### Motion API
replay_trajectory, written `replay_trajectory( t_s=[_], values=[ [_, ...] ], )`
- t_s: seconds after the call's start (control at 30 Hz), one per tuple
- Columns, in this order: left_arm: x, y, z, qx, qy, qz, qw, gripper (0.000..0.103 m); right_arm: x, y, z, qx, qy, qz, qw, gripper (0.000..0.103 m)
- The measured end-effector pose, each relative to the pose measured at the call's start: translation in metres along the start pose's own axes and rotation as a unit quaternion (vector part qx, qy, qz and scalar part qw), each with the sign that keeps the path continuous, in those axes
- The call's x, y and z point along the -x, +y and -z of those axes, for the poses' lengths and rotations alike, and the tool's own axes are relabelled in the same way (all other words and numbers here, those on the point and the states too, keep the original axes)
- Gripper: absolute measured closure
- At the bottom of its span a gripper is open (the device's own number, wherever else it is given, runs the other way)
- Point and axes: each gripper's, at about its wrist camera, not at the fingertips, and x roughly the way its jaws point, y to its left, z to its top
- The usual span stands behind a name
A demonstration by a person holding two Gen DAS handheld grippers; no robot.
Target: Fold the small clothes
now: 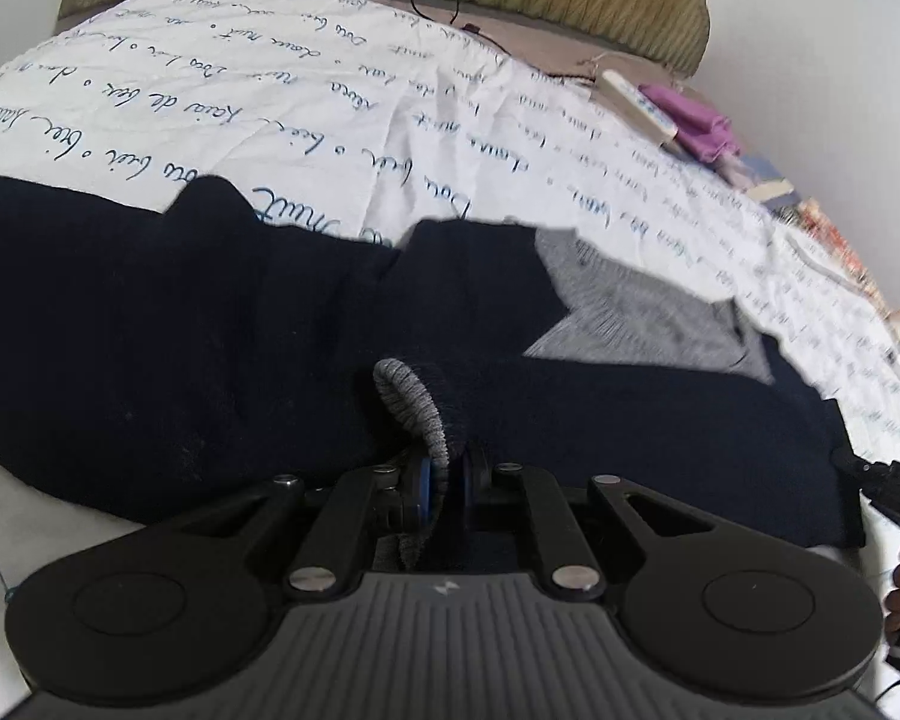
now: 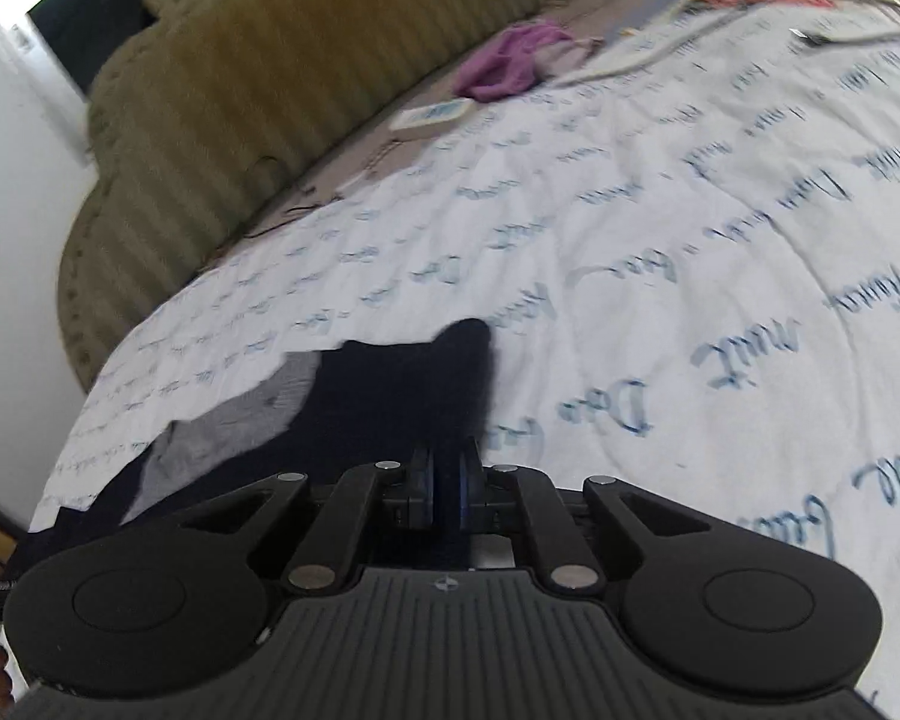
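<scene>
Low in the left wrist view, my left gripper (image 1: 447,480) is closed on the grey-trimmed edge of the navy garment (image 1: 210,324), which spreads across the middle of the frame over the white script-printed bedspread (image 1: 270,78); a grey inner panel (image 1: 630,312) shows right of centre.

At the bottom centre of the right wrist view, my right gripper (image 2: 447,480) is clamped on a dark fold of the same garment (image 2: 402,384), lying lower left on the bedspread (image 2: 690,210). A purple cloth (image 2: 504,60) sits at the top.
</scene>
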Motion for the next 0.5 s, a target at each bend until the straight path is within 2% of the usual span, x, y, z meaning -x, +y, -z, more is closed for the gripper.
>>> replay_trajectory(
  t_s=[0.1,0.13,0.17,0.2,0.23,0.3,0.37,0.43,0.5],
  values=[
    [-0.001,-0.006,0.005,-0.022,-0.018,-0.012,0.9995,0.092,-0.003,-0.004,0.006,-0.005,-0.009,-0.003,1.0,0.093],
    [0.001,-0.007,0.006,-0.028,-0.024,-0.015,0.9992,0.091,-0.003,-0.005,0.006,-0.011,-0.011,-0.004,1.0,0.09],
    [0.004,-0.007,0.008,-0.034,-0.031,-0.014,0.9988,0.088,0.0,-0.005,0.006,-0.013,-0.014,-0.001,1.0,0.081],
    [0.009,-0.006,0.009,-0.034,-0.034,-0.017,0.9987,0.084,0.003,-0.003,0.005,-0.012,-0.019,0.006,1.0,0.079],
    [0.016,-0.005,0.008,-0.029,-0.038,-0.024,0.9986,0.076,0.007,0.002,0.005,-0.009,-0.028,0.013,0.999,0.078],
    [0.04,-0.002,0.011,-0.021,-0.076,-0.045,0.9959,0.062,0.025,0.015,0.005,0.012,-0.057,0.018,0.998,0.074],
    [0.064,-0.007,0.018,-0.025,-0.147,-0.072,0.9862,0.033,0.04,0.032,0.007,0.039,-0.083,-0.005,0.996,0.062],
    [0.076,-0.023,0.023,-0.045,-0.196,-0.075,0.9767,0.028,0.042,0.053,0.01,0.065,-0.083,-0.025,0.994,0.05],
    [0.069,-0.047,0.025,-0.072,-0.197,-0.046,0.9767,0.028,0.031,0.078,0.017,0.113,-0.076,-0.019,0.991,0.048]
  ],
)
